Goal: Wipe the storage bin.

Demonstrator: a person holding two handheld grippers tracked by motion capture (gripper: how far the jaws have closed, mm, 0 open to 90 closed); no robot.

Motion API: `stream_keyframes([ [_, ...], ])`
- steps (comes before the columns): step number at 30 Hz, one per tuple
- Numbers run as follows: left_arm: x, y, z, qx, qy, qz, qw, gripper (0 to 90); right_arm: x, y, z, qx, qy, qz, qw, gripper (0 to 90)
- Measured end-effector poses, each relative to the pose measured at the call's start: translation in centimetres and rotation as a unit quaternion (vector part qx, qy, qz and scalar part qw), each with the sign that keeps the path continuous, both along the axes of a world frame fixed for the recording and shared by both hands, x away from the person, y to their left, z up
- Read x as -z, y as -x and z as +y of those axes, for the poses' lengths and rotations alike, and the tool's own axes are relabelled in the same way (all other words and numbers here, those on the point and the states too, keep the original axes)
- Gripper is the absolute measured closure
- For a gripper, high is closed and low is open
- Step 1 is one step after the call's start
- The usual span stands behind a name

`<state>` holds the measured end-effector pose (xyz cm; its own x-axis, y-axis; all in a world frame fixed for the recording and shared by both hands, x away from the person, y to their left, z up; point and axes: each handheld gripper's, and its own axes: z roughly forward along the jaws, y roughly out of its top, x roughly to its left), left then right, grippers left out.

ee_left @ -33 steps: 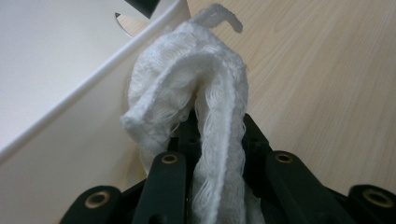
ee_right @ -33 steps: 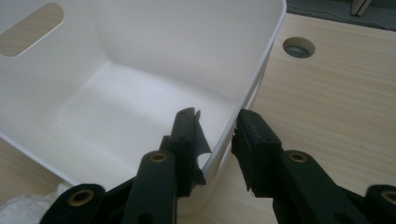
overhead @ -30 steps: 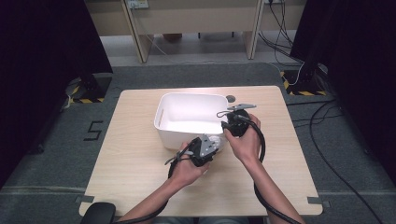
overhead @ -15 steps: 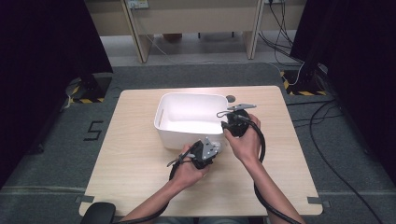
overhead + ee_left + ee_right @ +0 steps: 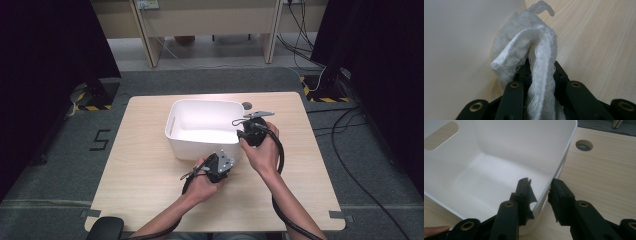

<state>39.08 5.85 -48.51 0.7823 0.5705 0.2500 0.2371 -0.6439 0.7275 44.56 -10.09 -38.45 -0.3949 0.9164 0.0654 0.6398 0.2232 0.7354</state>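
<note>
The white rectangular plastic tub [image 5: 202, 127] is the largest thing in hand: it stands upright on the table, toward the far middle, with smooth rounded corners, a bare pale floor and an oval handle slot cut through one end wall [image 5: 441, 129]. Its thin rim runs between the jaws of the right gripper [image 5: 539, 188], one jaw inside the tub and one outside; the right gripper view does not settle whether the pads press on the wall or stand just off it. In the high view the right gripper [image 5: 251, 131] sits at the tub's right near corner.

The small white knitted cloth [image 5: 529, 52], a crumpled, loosely woven piece with frayed threads, is folded into a ridge and pinched tight between the jaws of the left gripper [image 5: 541, 72]. It rises from the jaws against the tub's outer wall, just over the wood, at the tub's near side where the left gripper [image 5: 218, 165] shows from above.

The light wooden table [image 5: 150, 185] has a fine straight grain and a round grey cable port [image 5: 247, 105] near its far edge, beyond the tub. Around it lies grey carpet, with black curtains at both sides, pale desk legs at the back, and black-and-yellow striped tape on the floor [image 5: 91, 107]
</note>
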Motion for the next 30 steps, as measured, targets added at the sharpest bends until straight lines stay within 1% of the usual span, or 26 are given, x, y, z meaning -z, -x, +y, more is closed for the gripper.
stream_keyframes([
  [2,0.2,-0.1,0.0,0.000,-0.004,0.003,1.0000,75.7,0.0,0.0,0.0,0.000,0.000,0.000,1.0000,69.2],
  [7,0.4,-0.1,-0.1,-0.002,-0.004,0.005,1.0000,75.7,0.0,0.0,0.0,0.001,-0.001,0.000,1.0000,69.2],
  [9,0.3,-0.1,-0.1,0.000,-0.007,0.005,1.0000,75.7,0.0,0.0,0.0,0.001,0.000,0.000,1.0000,69.2],
  [13,0.3,-0.1,-0.3,0.002,-0.007,0.004,1.0000,75.7,0.0,0.0,0.0,0.001,-0.001,0.000,1.0000,69.2],
  [14,0.3,-0.1,-0.4,0.002,-0.003,0.003,1.0000,75.7,0.0,0.0,0.0,0.001,-0.001,0.001,1.0000,69.2],
  [15,0.2,-0.1,-0.5,0.004,-0.006,0.004,1.0000,75.7,0.0,0.0,0.0,0.001,0.000,0.000,1.0000,69.2],
  [22,-0.2,0.0,-1.1,0.008,-0.007,-0.001,0.9999,75.7,0.0,0.0,0.0,0.001,0.000,0.000,1.0000,69.2],
  [23,-0.2,0.0,-1.2,0.008,-0.004,-0.002,1.0000,75.7,0.0,0.0,0.0,0.001,0.001,0.000,1.0000,69.2],
  [24,-0.3,0.0,-1.3,0.009,-0.007,-0.002,0.9999,75.7,0.0,0.0,0.0,0.001,0.001,0.000,1.0000,69.2],
  [26,-0.3,-0.1,-1.5,0.011,-0.005,-0.001,0.9999,75.7,0.0,0.0,0.0,0.002,0.001,0.000,1.0000,69.2],
  [27,-0.3,-0.1,-1.5,0.012,-0.010,0.000,0.9999,75.7,0.0,0.0,0.0,0.002,0.001,0.000,1.0000,69.2],
  [30,-0.2,-0.1,-1.8,0.010,-0.008,0.001,0.9999,75.7,0.0,0.0,0.0,0.002,0.000,0.000,1.0000,69.2],
])
